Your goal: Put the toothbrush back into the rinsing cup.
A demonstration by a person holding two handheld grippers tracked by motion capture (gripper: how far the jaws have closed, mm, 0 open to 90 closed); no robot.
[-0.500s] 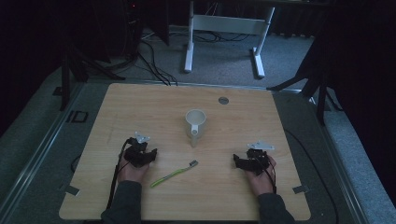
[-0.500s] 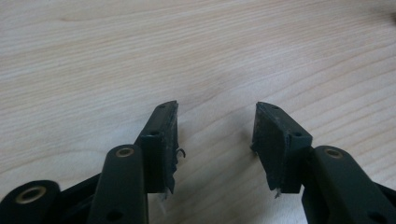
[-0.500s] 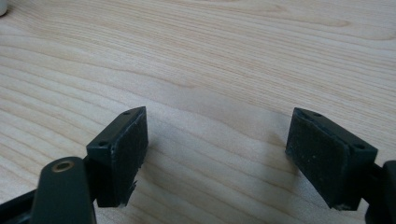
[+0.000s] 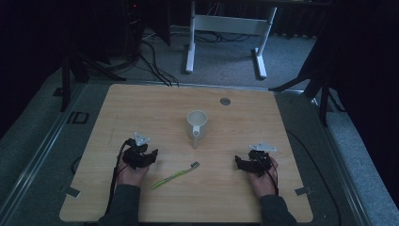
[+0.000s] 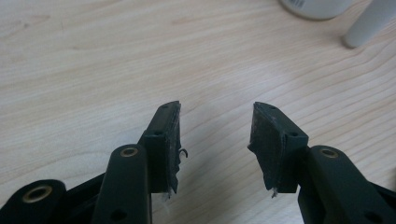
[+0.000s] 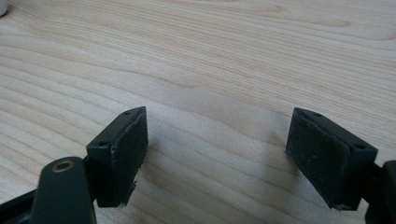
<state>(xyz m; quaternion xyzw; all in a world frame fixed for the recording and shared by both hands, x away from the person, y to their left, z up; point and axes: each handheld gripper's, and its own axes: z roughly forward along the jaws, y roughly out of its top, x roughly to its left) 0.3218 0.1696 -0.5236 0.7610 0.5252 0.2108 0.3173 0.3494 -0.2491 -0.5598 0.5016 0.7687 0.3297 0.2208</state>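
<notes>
Right, your tabletop (image 4: 141,103) carries a white mug (image 4: 196,123) at centre and a green toothbrush (image 4: 175,175) lying near, between your hands. Left claw (image 4: 147,157) spread, empty; right claw (image 4: 241,163) spread wider, empty. Pinch that thin, flat handle off-centre and it may skid or flip.

I see a thin green toothbrush (image 4: 176,174) lying flat on the wooden table, a little below the centre of the high view, and it is slanted: its grey head points to the upper right and its handle end to the lower left. Above it, near the middle of the frame, a white mug (image 4: 196,123) stands upright with its opening to the top and its handle turned toward the bottom of the picture. I see both apart from each other.
</notes>
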